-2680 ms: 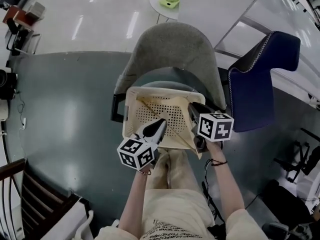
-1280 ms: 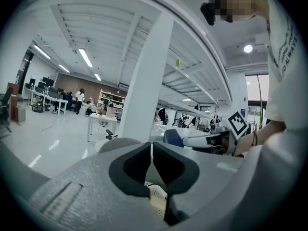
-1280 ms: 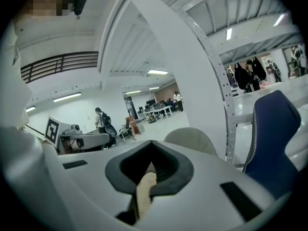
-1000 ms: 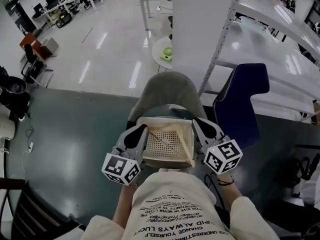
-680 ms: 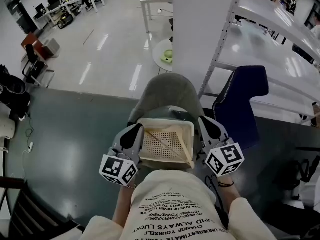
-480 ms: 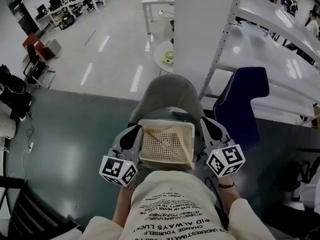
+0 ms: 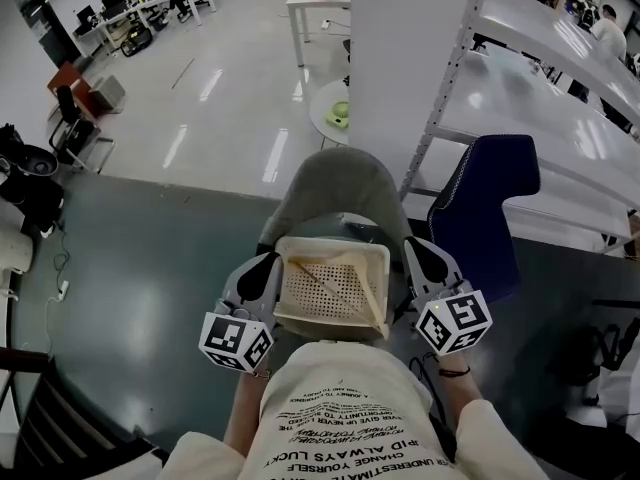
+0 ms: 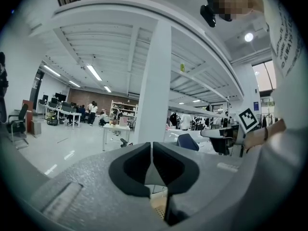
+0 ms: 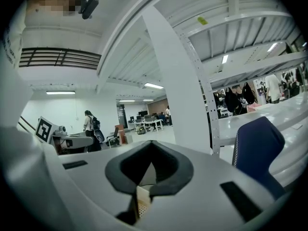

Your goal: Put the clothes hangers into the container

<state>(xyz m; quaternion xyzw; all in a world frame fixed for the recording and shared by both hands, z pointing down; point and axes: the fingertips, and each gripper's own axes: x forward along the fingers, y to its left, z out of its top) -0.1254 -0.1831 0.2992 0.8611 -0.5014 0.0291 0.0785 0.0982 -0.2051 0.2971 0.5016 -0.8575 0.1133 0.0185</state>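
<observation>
- The cream basket (image 7: pixel 335 242), full of little holes, sits on the seat of a grey chair (image 7: pixel 338 183). It's right in front of the person's printed shirt (image 7: pixel 335 418).
- The hangers (image 7: pixel 373 293) are inside the basket. They're pale and wooden-looking, one lying slantwise across the basket's floor and another running along its right wall. Can't really count past those two from the head view.
- The left tool (image 7: pixel 270 260) is just beside the basket's left wall, pointing away from the person and pretty much level. Its marker cube (image 7: pixel 236 341) is at the near end. Whether it actually touches the wall I can't tell.
- In the left tool's own view the jaws are pressed together tip to tip with nothing pinched between the pads. A sliver of the basket peeks out underneath them, low in the gap.
- The right tool (image 7: pixel 414 248) mirrors it, just beside the basket's right wall and also about level, with its marker cube (image 7: pixel 453 320) nearest the person.
- Its jaws are closed right up too and hold nothing. A cream corner of the basket shows below where they meet.
- A blue chair (image 7: pixel 490 203) stands to the right of the basket, a bit further off.
- A white rack (image 7: pixel 545 33) and a white pillar (image 7: pixel 400 58) are well beyond the basket, past the grey chair's back.
- The dark shiny floor (image 7: pixel 130 258) spreads out to the left of the basket.
</observation>
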